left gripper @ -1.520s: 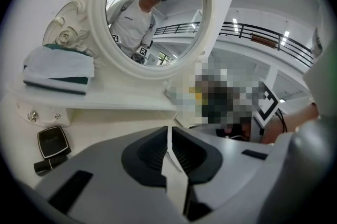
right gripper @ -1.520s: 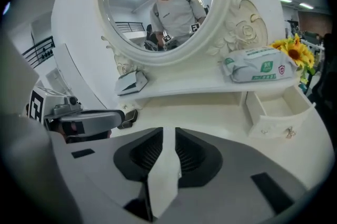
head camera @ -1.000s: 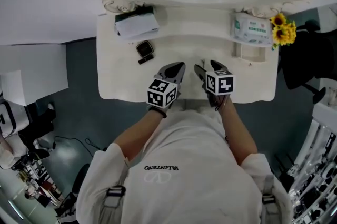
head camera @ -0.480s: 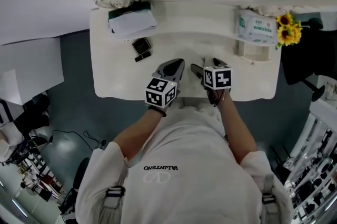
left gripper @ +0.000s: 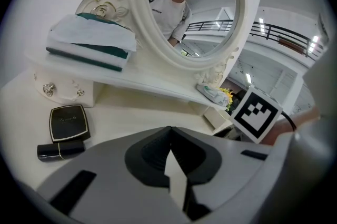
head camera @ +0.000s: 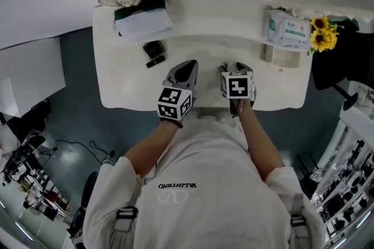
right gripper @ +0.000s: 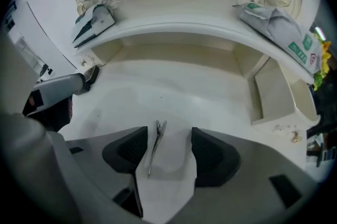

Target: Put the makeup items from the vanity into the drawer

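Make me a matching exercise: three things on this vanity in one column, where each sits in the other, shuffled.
1. black compact
2. tweezers
3. wipes pack

A. right end of the raised shelf, beside the sunflowers
B. front centre of the tabletop, lying alone
C. left of the tabletop, next to the lipstick

Pairs: 1-C, 2-B, 3-A.

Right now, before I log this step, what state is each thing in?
Left gripper: shut, empty.
Right gripper: open, jaws just been closing, tweezers between them.
Tweezers: lying flat, not gripped.
Compact: closed, lying flat.
Lipstick: capped, on its side.
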`<act>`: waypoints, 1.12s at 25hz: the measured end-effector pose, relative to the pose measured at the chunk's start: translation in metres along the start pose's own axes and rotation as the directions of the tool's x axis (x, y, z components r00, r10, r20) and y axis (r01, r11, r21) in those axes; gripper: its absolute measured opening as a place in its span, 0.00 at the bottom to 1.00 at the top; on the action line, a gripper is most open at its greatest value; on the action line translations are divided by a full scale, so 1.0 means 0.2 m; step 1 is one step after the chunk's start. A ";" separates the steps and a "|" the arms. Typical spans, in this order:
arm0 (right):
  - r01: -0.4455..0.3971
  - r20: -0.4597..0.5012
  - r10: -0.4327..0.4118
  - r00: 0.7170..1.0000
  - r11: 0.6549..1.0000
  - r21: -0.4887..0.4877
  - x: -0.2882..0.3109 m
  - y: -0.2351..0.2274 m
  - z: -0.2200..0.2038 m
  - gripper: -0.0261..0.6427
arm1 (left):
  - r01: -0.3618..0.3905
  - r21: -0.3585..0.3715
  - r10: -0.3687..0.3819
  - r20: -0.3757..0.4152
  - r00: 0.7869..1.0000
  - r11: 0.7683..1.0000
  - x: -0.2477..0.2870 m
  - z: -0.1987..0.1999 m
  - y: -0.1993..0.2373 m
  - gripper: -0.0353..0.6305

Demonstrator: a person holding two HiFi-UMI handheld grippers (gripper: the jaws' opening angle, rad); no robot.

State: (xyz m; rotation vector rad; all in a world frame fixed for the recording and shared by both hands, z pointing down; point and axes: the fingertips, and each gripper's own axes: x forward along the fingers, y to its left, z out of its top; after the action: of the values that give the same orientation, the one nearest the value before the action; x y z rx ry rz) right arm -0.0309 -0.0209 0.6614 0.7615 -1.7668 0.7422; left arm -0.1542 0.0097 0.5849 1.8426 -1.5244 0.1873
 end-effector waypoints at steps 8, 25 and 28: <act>0.040 -0.004 -0.040 0.999 0.999 0.029 0.01 -0.01 -0.02 0.44 | -0.003 0.006 0.003 0.001 1.000 1.000 0.02 0.01 0.02 0.05; 0.052 0.004 -0.052 0.999 0.998 0.026 -0.01 -0.02 -0.02 0.25 | -0.008 0.049 0.009 -0.003 1.000 0.999 0.00 0.01 0.02 0.05; 0.079 0.021 -0.080 0.997 0.997 0.008 -0.01 -0.02 -0.01 0.11 | -0.011 0.051 0.012 -0.006 1.000 0.999 -0.01 0.00 0.02 0.05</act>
State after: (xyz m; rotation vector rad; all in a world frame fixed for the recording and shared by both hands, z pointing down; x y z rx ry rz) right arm -0.0256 -0.0211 0.6617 0.8427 -1.7436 0.6898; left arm -0.1590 0.0115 0.5853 1.8715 -1.5394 0.2385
